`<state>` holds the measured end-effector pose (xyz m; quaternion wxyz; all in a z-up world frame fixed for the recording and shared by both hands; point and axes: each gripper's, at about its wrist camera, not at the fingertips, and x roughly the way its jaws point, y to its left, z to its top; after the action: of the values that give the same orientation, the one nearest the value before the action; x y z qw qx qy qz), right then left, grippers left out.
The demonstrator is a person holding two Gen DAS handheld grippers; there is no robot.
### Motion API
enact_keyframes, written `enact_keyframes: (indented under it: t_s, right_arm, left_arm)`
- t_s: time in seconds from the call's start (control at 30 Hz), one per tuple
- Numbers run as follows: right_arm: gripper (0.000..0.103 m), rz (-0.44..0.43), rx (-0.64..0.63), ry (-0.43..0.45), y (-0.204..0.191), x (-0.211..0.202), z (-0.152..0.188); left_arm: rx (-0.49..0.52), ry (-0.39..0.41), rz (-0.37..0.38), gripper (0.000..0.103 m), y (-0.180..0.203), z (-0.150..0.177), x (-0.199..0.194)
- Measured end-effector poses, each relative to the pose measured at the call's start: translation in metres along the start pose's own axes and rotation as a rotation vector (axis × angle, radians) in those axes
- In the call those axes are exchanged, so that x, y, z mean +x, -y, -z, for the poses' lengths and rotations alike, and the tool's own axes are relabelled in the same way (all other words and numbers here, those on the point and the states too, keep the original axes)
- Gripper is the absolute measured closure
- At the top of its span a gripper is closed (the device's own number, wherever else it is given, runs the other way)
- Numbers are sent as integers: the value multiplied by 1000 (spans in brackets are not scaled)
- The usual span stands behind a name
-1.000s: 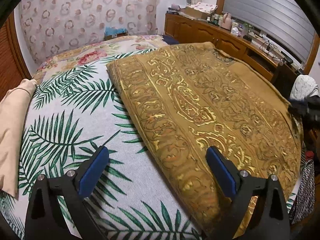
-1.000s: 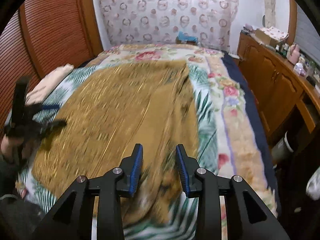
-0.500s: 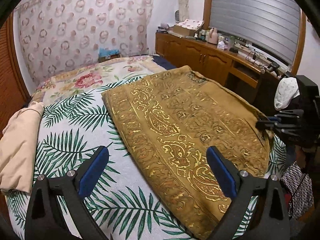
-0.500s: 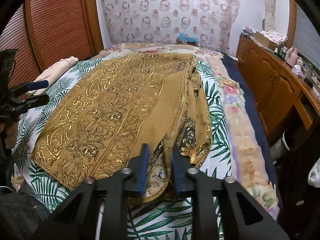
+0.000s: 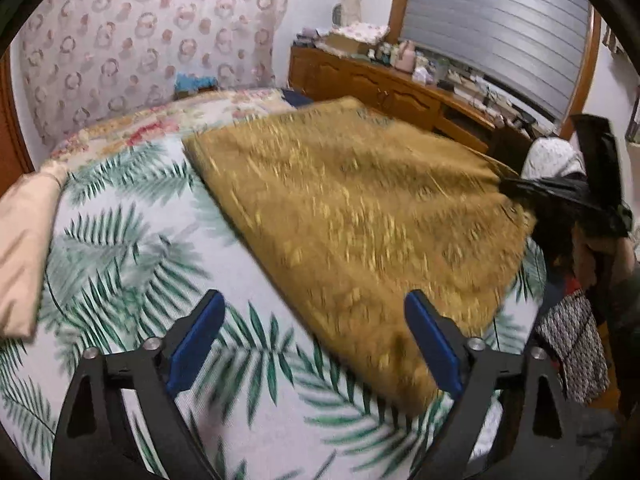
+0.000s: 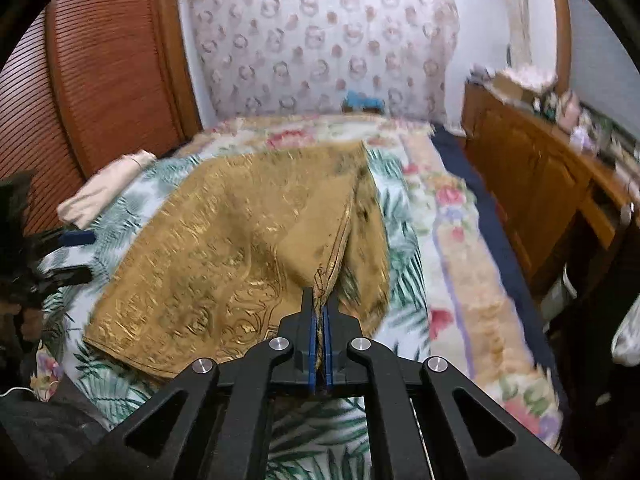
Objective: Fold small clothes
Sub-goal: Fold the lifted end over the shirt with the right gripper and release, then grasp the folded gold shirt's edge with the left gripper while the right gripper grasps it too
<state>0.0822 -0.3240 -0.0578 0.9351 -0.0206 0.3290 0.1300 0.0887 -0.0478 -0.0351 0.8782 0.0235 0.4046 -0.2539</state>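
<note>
Gripper state — both units

Right gripper (image 6: 320,312): jaws closed, blue pads pressed together on a pinched fold of the gold cloth (image 6: 224,248), raised near the cloth's near edge. Left gripper (image 5: 314,344): jaws spread wide — nothing between the pads, held at left.

Palm-print bed (image 5: 132,248) carries gold cloth (image 5: 360,216) and beige garment (image 5: 24,248).

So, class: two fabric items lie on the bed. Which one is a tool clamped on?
The gold patterned cloth; the right tool pinches its edge. The beige one lies untouched.
</note>
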Motion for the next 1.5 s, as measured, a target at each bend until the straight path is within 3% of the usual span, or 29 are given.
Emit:
enact_keyframes:
  t_s: [0.17,0.23,0.33,0.4,0.53,0.73,0.93,1.07,1.3,1.5]
  right_arm:
    - [101,-12,47,-10,7,7,9]
    - [93,-3,59,-20,7,8,8]
    - [81,35,38,-51,2,14,7]
    - [68,68,30,-64,1,19,5]
    - [58,73,54,-70,0,20,0]
    - [57,13,104,-60,5,19,2]
    - [56,-23,135,-13,8,12,8]
    - [55,-19,138,27,10,3,8]
    - [53,-4,93,-61,2,24,16]
    - [53,4,85,-65,-3,27,11]
  left_arm:
    - [5,-69,37,33,8,24,7]
    - [8,-71,44,36,14,30,6]
    - [15,-67,59,47,22,34,1]
    - [14,-62,74,52,26,36,0]
    - [23,-50,73,57,32,38,0]
    - [5,-35,108,57,31,40,2]
    - [-11,-27,129,79,29,41,3]
    - [-38,-22,146,84,23,42,4]
    - [-43,-18,143,85,22,41,4]
    - [-33,-20,143,85,23,41,4]
